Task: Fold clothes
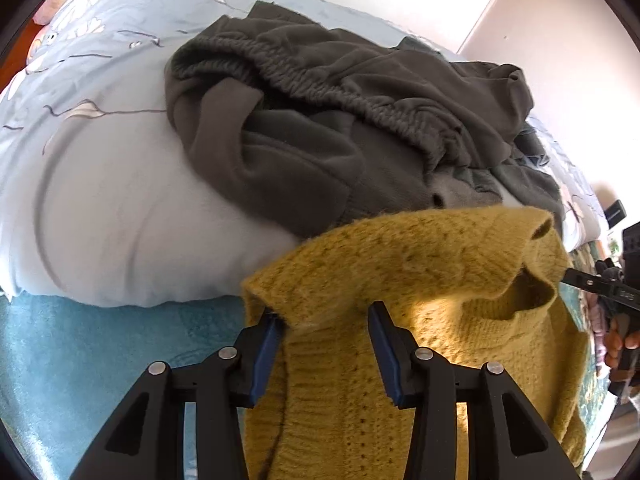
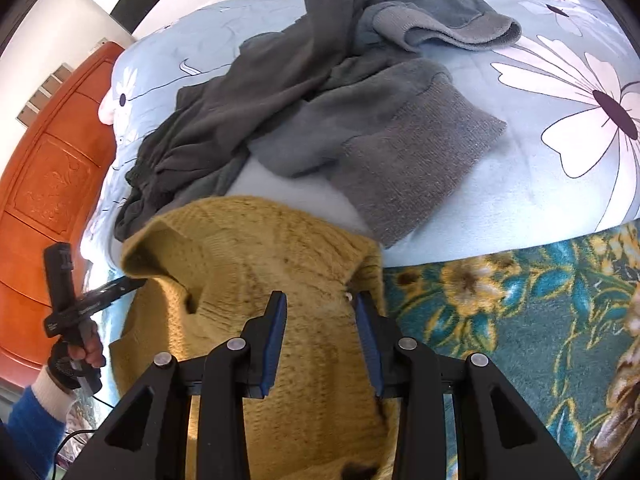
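Note:
A mustard-yellow knit sweater (image 1: 420,280) hangs at the bed's near edge, stretched between both grippers, its neck opening gaping on the right of the left wrist view. My left gripper (image 1: 324,314) is shut on a bunched shoulder of it, with knit draped over the blue pads (image 1: 266,344). In the right wrist view the sweater (image 2: 256,248) fills the lower middle, and my right gripper (image 2: 320,298) is shut on its other shoulder. Each gripper also shows in the other's view: the right gripper (image 1: 612,292) at the right edge, the left gripper (image 2: 80,304) at the left, held by a hand.
A heap of dark grey clothes lies behind the sweater: pants with an elastic waistband (image 1: 320,120) and a sweatshirt with a ribbed hem (image 2: 400,152). They rest on a pale blue floral duvet (image 2: 560,184). A teal flowered blanket (image 2: 520,320) covers the near edge. An orange wooden panel (image 2: 40,200) stands at left.

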Demonstrator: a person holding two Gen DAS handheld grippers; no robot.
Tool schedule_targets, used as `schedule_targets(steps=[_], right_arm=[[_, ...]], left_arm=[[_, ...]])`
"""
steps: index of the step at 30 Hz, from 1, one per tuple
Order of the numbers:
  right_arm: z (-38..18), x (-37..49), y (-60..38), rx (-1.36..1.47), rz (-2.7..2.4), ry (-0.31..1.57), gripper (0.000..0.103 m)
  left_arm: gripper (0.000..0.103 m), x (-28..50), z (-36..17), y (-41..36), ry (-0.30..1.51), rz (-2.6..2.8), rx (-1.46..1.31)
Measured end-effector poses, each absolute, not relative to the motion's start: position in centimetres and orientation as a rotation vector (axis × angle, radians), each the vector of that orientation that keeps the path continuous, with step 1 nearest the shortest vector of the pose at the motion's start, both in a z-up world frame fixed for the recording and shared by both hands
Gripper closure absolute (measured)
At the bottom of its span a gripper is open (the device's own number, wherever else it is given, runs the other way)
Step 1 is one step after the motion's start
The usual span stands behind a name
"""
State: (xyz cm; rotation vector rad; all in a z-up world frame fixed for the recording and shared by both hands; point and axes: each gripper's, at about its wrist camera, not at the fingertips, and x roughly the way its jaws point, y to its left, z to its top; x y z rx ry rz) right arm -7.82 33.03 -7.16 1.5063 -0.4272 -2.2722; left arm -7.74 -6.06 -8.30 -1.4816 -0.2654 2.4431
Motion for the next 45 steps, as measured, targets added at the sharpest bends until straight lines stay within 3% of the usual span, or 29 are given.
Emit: schedule_targets(steps=[3,6,11,15,17,18,19,20,23,27,30,45], right_arm=[[-7.1,-7.9,32.8,1.493,-2.255,-0.428,0.066],[-6.4,-7.4,31.6,1.441,-2.203,-0.408,0.066],[-6.5,-7.1,30.2,1.458,-2.172,-0.319,0.069],[-7.4,-7.7,30.5,1.500,-2.192,-0.353,0.077],[-7.4,-7.7,30.6,1.500,-2.190,-0.368,0.088],[-7.4,-7.7,30.4,1.504,-2.188,-0.370,0.095],[-7.4,-7.7,30.4,1.504,-2.177,-0.375,0.096],[-7.4,-7.7,30.3,1.502,-2.160,-0.386,0.096],[-6.9,-7.3,30.4,1.470,-2.130,-0.436,0.098],[-4.0,-7.2,32.5,1.302,-2.115,-0.620,0.099],[-1.7,-8.7,35.0,1.172,-2.162,-0.762,0.099],[-4.3,-14.3,34.1,1.381,-2.340,-0.685,0.099]], left_arm=[[0.063,-7.4,-7.7,-5.6,-0.204,2.436,-1.454],[0.077,-6.9,-7.3,-5.3,-0.133,2.416,-1.446],[0.083,-7.1,-8.0,-5.3,-0.051,2.403,-1.484],[0.083,-7.2,-8.4,-5.8,-0.086,2.417,-1.496],[0.083,-7.0,-8.5,-6.1,-0.103,2.413,-1.496],[0.086,-6.9,-8.5,-6.2,-0.114,2.407,-1.489],[0.095,-6.7,-8.4,-6.3,-0.124,2.403,-1.481],[0.097,-6.5,-8.2,-6.4,-0.142,2.399,-1.469],[0.098,-6.2,-7.3,-7.0,-0.225,2.405,-1.409],[0.098,-6.1,-3.9,-10.7,-0.499,2.422,-1.224],[0.099,-7.7,-2.1,-12.4,-0.596,2.455,-1.154],[0.097,-13.9,-5.5,-11.5,-0.634,2.512,-1.380]])
